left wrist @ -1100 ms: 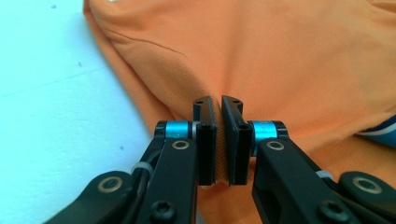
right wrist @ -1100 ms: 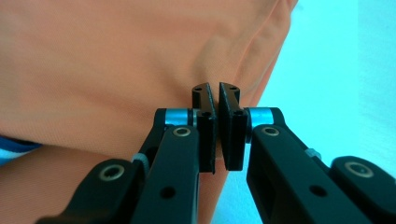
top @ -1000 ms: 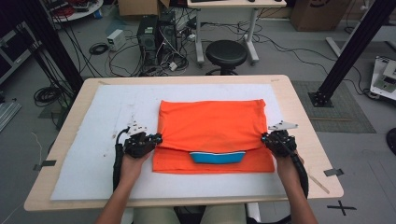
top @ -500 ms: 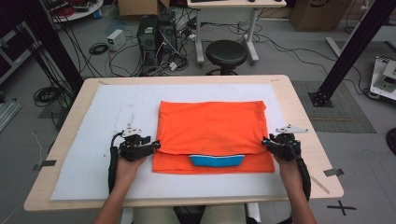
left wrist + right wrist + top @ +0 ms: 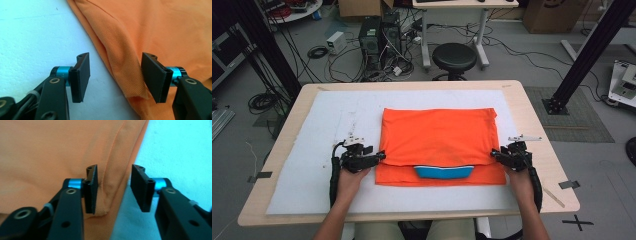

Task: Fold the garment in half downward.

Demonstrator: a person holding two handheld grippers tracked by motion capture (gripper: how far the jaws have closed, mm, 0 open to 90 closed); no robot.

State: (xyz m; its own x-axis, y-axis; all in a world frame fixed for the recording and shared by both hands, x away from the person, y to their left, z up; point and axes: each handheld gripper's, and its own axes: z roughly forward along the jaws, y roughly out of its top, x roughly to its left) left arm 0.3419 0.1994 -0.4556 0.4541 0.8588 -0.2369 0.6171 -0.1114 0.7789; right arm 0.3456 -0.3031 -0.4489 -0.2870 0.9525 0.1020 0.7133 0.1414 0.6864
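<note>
A folded orange shirt [image 5: 439, 137] lies flat on the white mat [image 5: 322, 120], its blue collar [image 5: 443, 172] peeking out at the near edge. My left gripper [image 5: 381, 156] rests at the shirt's left edge. Its jaws have just been opening; the folded orange edge [image 5: 120, 65] lies loose between them, unpressed. My right gripper [image 5: 495, 154] sits at the shirt's right edge. Its jaws have opened too, with the orange hem [image 5: 112, 187] between the pads [image 5: 93, 185], touched on neither side.
The white mat covers a wooden table [image 5: 537, 120]. Behind the table stand a black stool [image 5: 454, 57], a computer tower [image 5: 379, 35] and tangled cables on the floor. Black frame posts [image 5: 587, 55] rise at the right.
Both grippers have opened and let go of the shirt's side edges. The folded upper layer has settled flat. The right hand sank slightly toward the mat.
</note>
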